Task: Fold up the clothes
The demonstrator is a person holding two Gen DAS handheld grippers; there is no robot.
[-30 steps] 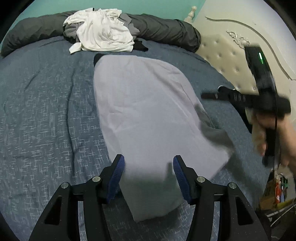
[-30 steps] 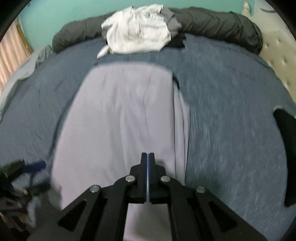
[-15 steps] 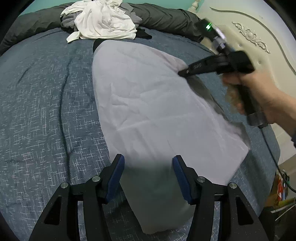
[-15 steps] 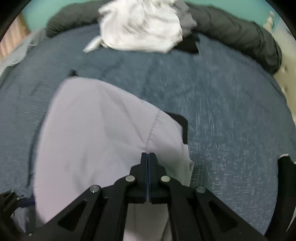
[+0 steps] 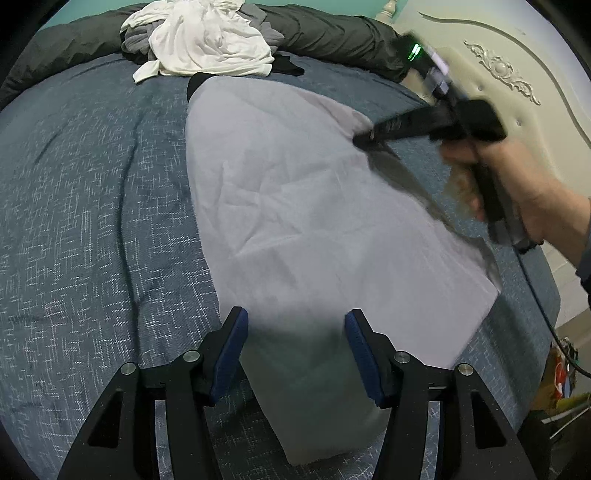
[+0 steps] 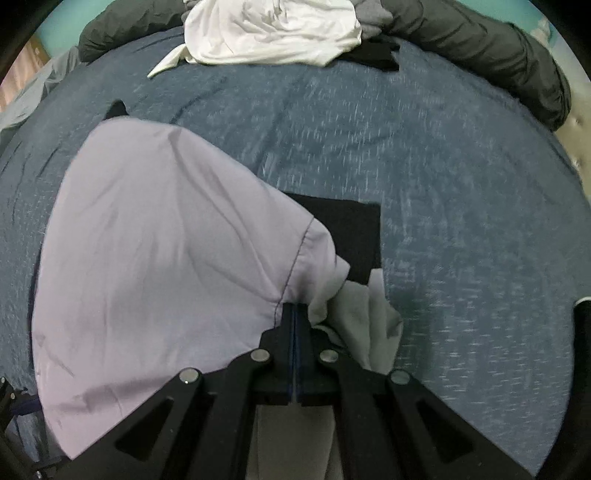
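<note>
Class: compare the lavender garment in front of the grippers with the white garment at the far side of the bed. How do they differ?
The lavender garment lies spread flat; the white garment is crumpled. The lavender one lies alone on the blue bedspread; the white one tops a heap of clothes. Both lie on the bed.

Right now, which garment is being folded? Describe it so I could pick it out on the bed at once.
Start from the blue bedspread that covers the bed. In its middle lies the pale lilac garment, spread flat and smooth. The crumpled white clothes sit heaped by the dark rolled duvet at the far edge; only the lilac one is flat, with the right gripper shut on its edge.
</note>
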